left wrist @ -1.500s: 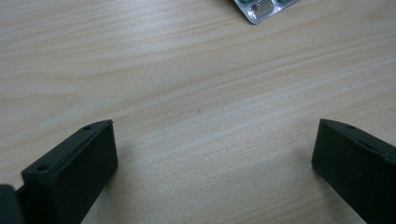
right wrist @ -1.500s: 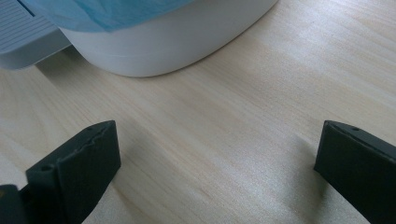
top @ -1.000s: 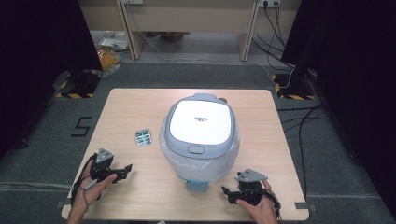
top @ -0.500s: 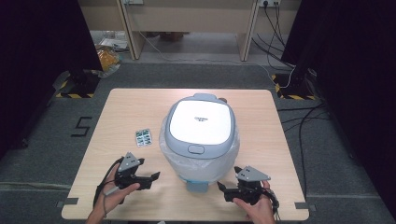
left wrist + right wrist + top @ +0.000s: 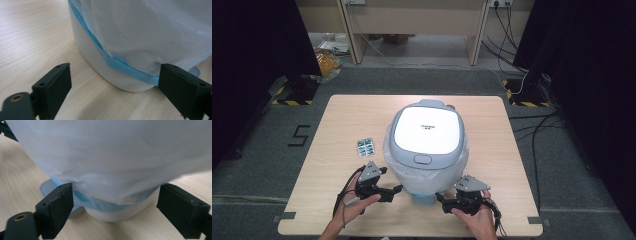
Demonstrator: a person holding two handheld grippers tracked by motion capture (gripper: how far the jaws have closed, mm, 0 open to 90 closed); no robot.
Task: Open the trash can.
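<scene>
A white pedal bin point(image 5: 427, 131) with a shut lid stands mid-table, a thin white bag point(image 5: 409, 175) with a blue hem point(image 5: 117, 63) draped over its body. My left gripper point(image 5: 396, 192) lies low at the bin's front left. Its jaws point(image 5: 113, 68) have just been opening and stand wide, the bin's lower corner ahead of them, nothing pressed. My right gripper point(image 5: 441, 201) sits at the front right. Its jaws point(image 5: 116, 187) have also just been opening and stand apart in front of the bin's base and the bag's hem point(image 5: 105, 203), gripping nothing.
A small green blister pack point(image 5: 366, 146) lies on the wooden table point(image 5: 342, 115) to the left of the bin. The bin's pale blue pedal point(image 5: 422, 199) juts out at the front between my two grippers. Cables and dark curtains surround the table.
My left hand has slid right from the table's front left up to the bin, and its jaws have spread. The right gripper has shifted slightly by the bin's front.
</scene>
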